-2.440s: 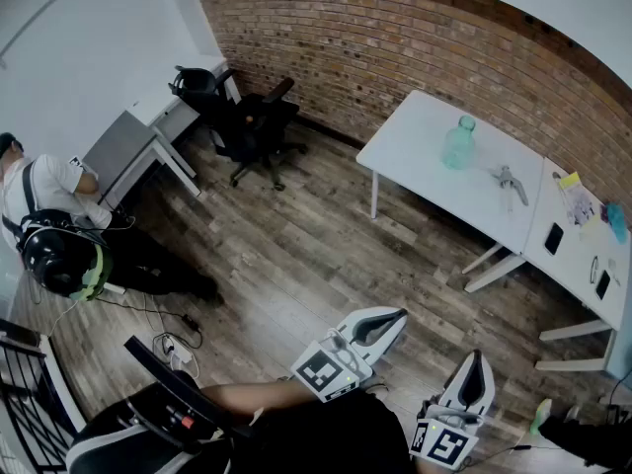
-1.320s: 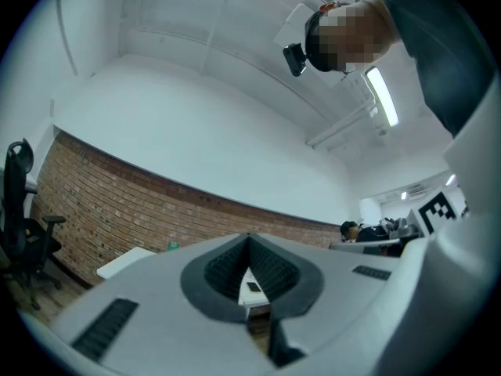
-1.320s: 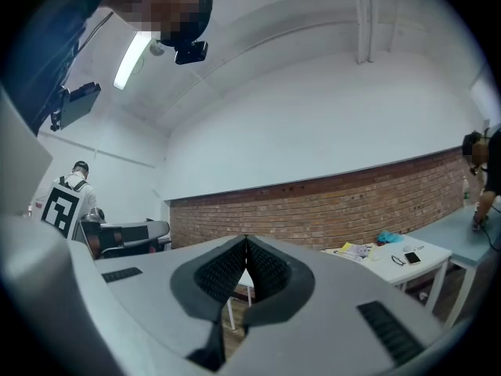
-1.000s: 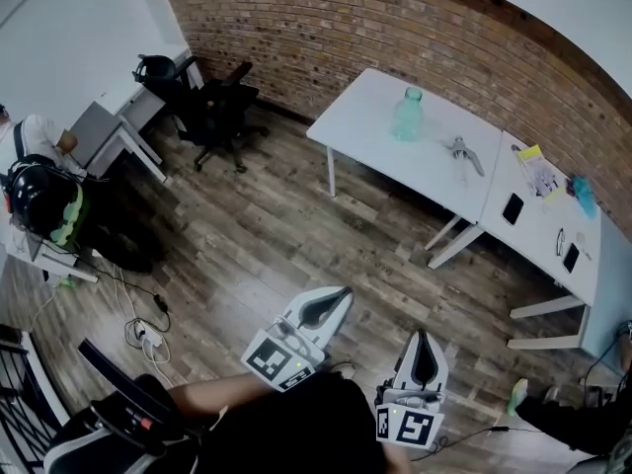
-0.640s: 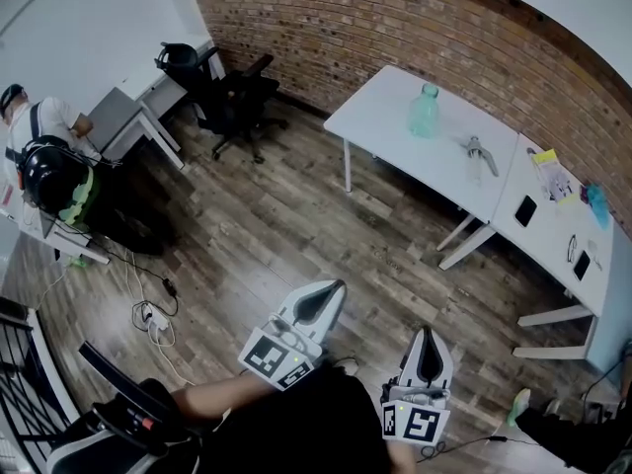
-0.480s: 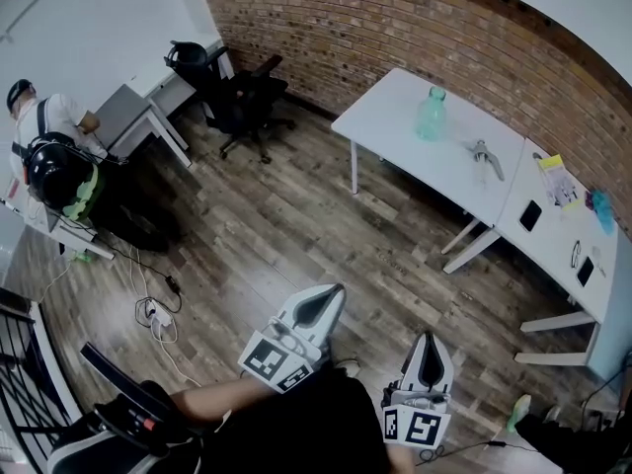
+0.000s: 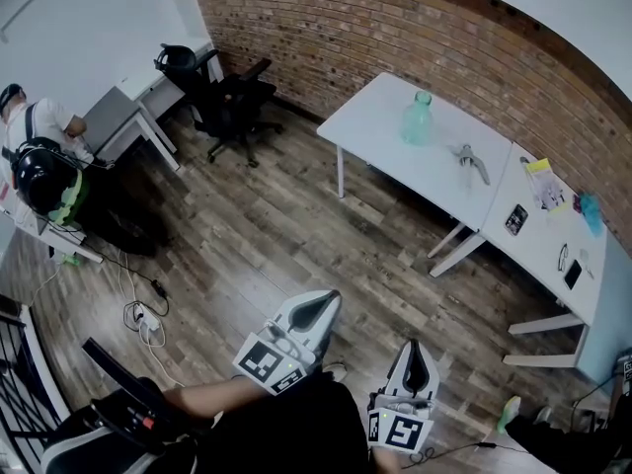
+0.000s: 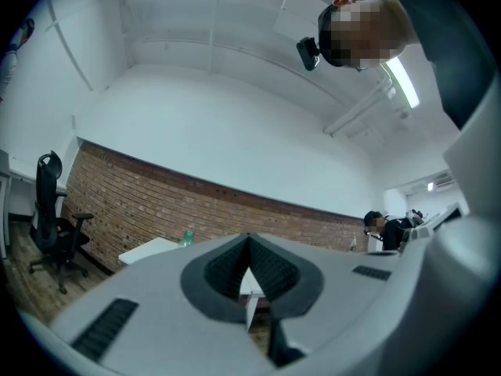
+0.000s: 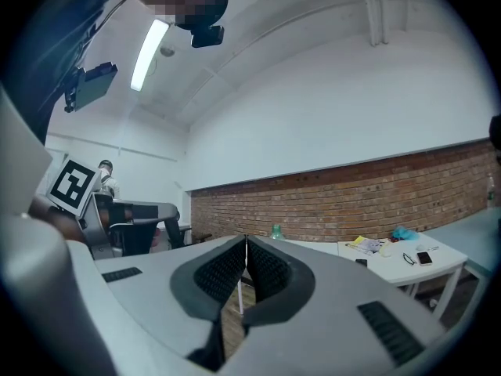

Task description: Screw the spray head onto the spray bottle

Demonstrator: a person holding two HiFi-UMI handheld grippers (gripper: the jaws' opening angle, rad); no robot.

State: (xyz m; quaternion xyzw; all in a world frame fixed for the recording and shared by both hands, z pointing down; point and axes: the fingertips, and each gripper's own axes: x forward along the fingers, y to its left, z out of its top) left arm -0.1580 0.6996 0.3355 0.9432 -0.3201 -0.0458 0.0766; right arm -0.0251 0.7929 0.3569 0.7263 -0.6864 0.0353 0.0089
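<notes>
The spray head (image 7: pixel 472 163) on the far table (image 7: pixel 380 126) is too small for me to see well. My left claw (image 8: pixel 249 245) hides the bottom of the bottle (image 8: pixel 187 237).

The head camera is looking steeply down from high over the wooden floor (image 7: pixel 296 225), catching the left gripper (image 7: pixel 332 296) and the right gripper (image 7: pixel 413 345) near its bottom edge and the white bench (image 7: pixel 380 126) well off by the brick wall (image 7: pixel 395 28). Each gripper camera is riding just behind its own fingers (image 8: pixel 223 269), facing level across the room toward that wall. All three views are sharing the wall, the bench and the green bottle (image 7: pixel 416 118) standing on it.
</notes>
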